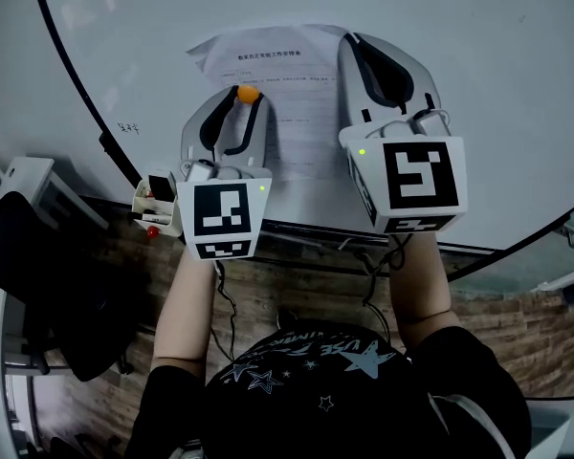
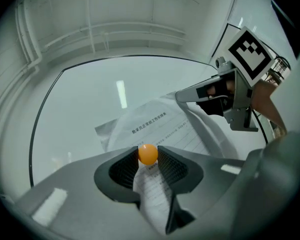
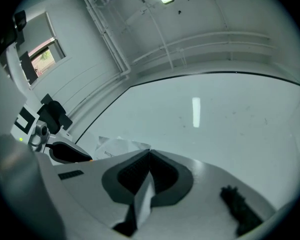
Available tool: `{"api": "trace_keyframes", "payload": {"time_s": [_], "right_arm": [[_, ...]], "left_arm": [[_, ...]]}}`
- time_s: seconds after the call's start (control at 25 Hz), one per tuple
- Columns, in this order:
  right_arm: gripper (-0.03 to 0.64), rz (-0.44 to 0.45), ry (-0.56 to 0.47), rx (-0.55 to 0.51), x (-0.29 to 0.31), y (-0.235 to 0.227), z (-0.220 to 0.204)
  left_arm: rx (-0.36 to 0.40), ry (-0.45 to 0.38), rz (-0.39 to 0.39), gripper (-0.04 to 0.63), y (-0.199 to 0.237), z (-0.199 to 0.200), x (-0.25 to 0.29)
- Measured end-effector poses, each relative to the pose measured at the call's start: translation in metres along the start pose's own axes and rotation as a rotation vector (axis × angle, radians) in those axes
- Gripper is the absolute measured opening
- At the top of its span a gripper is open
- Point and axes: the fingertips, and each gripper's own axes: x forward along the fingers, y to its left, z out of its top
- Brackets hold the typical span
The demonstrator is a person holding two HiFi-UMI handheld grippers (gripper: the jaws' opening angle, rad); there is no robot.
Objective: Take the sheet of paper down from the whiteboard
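Jaws of my left gripper (image 2: pixel 148 153) are closed partway, their pads pressing on both sides of a small orange ball magnet (image 1: pixel 248 94) that sits on the upper part of the sheet (image 1: pixel 301 122). On my right gripper (image 3: pixel 149 153) the jaws are pinched together at the tips, with the sheet's right edge caught between them. The sheet, printed with lines of text and creased near its top left corner, is against the whiteboard (image 1: pixel 172 27), and the two grippers are side by side.
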Motion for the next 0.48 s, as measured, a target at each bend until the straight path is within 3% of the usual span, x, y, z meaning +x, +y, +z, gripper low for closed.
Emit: {"api": "trace_keyframes", "payload": {"time_s": [0.48], "right_arm": [[0.015,0.037,0.032,0.047,-0.07,0.022,0.011]], "left_arm": [[-0.068,0.047,0.022,0.129,-0.018,0.005,-0.097]]}}
